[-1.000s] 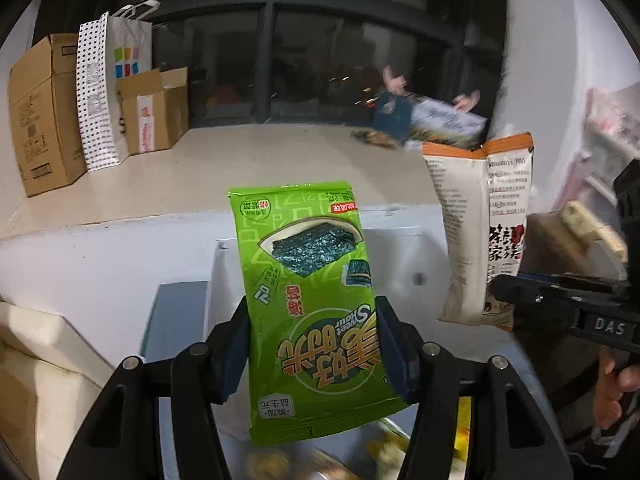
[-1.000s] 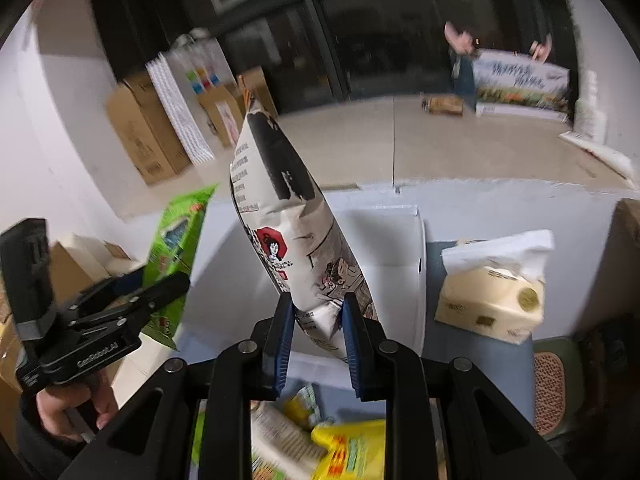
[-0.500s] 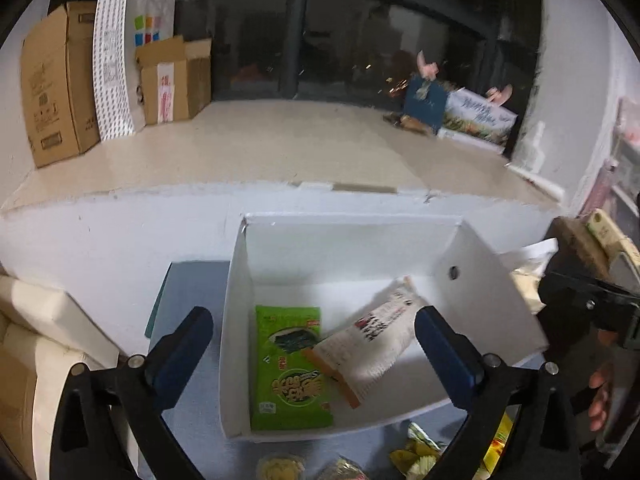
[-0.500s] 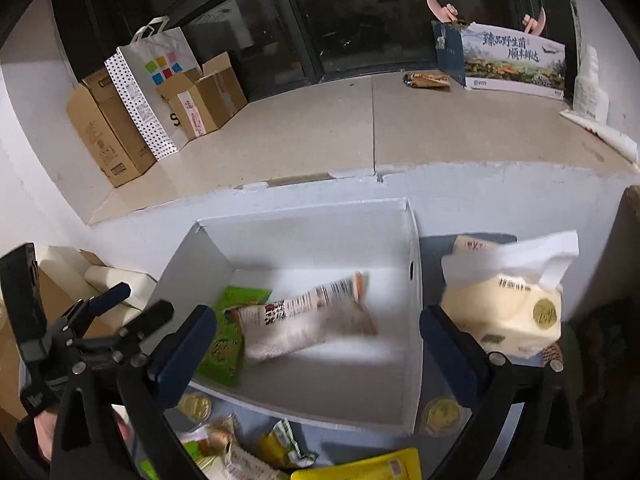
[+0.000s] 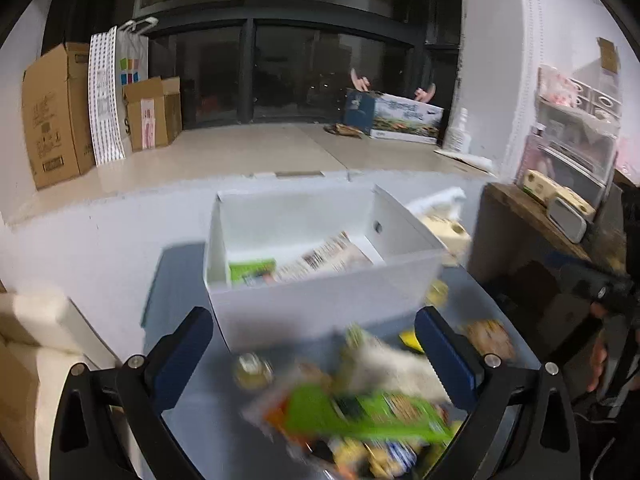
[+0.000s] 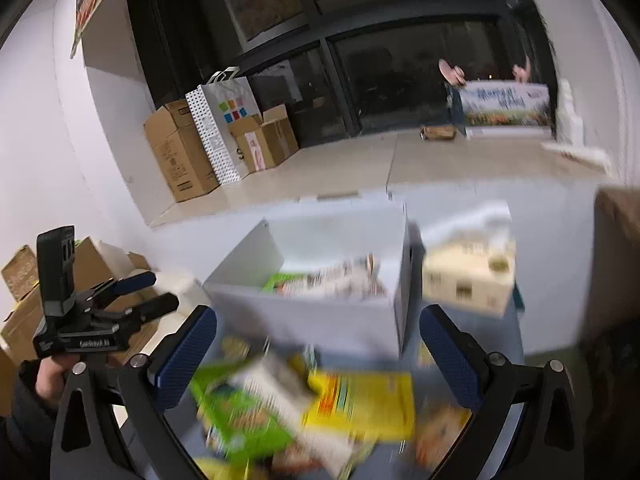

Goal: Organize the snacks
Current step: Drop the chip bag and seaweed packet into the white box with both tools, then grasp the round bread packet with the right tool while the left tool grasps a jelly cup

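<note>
— Both grippers have pulled back from the white box (image 5: pixel 320 304), where the green packet (image 5: pixel 252 270) now lies?

— Yes. Left gripper (image 5: pixel 316 356) and right gripper (image 6: pixel 318 356) gape wide, empty, over the loose snack pile (image 6: pixel 304 408) just below, blurred.

No text can be read: print on the snack packs (image 6: pixel 352 404), the cardboard boxes (image 5: pixel 52 112), the tissue pack (image 6: pixel 468 276) and the left gripper (image 6: pixel 132 292) body is blurred or too small.
</note>
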`<state>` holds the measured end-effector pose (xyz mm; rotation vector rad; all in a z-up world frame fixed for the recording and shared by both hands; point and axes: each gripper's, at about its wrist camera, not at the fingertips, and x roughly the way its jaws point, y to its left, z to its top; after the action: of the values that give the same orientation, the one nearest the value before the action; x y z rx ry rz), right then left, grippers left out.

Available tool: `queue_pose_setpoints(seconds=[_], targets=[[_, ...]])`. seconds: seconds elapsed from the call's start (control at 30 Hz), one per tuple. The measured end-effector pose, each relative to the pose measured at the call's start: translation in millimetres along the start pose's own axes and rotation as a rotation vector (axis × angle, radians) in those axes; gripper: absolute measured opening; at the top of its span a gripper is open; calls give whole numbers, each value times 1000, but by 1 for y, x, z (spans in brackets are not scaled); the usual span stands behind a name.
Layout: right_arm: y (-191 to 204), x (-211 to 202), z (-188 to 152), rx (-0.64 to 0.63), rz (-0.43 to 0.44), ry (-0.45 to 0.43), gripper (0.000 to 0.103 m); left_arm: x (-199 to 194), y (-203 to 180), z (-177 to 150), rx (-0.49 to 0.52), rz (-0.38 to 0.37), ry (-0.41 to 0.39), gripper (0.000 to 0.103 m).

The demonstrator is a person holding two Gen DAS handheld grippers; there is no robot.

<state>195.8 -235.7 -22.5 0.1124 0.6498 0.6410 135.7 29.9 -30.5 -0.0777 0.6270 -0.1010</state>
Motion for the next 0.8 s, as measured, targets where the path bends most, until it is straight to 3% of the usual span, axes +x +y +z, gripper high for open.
queue_pose_setpoints(seconds=[0.07,0.17,0.33,0.57,0.8], targets=[[-2,-9,-23,-5,-43,20,103,-10,-10,-19,17,-36,12,103],[-11,-16,-60,-10,-148,66,103,-22,-25,-48,66,-32,47,103],[-41,4,-98,-5,-255,182,103,-40,-31,-78,13,-98,43,103],[-105,69,-101,71,-350,313,103,-45,-18,-95,-69,-99,47,103],[-113,99,-96,29,-361,361,103,-41,-4,-98,-82,-61,63,103]])
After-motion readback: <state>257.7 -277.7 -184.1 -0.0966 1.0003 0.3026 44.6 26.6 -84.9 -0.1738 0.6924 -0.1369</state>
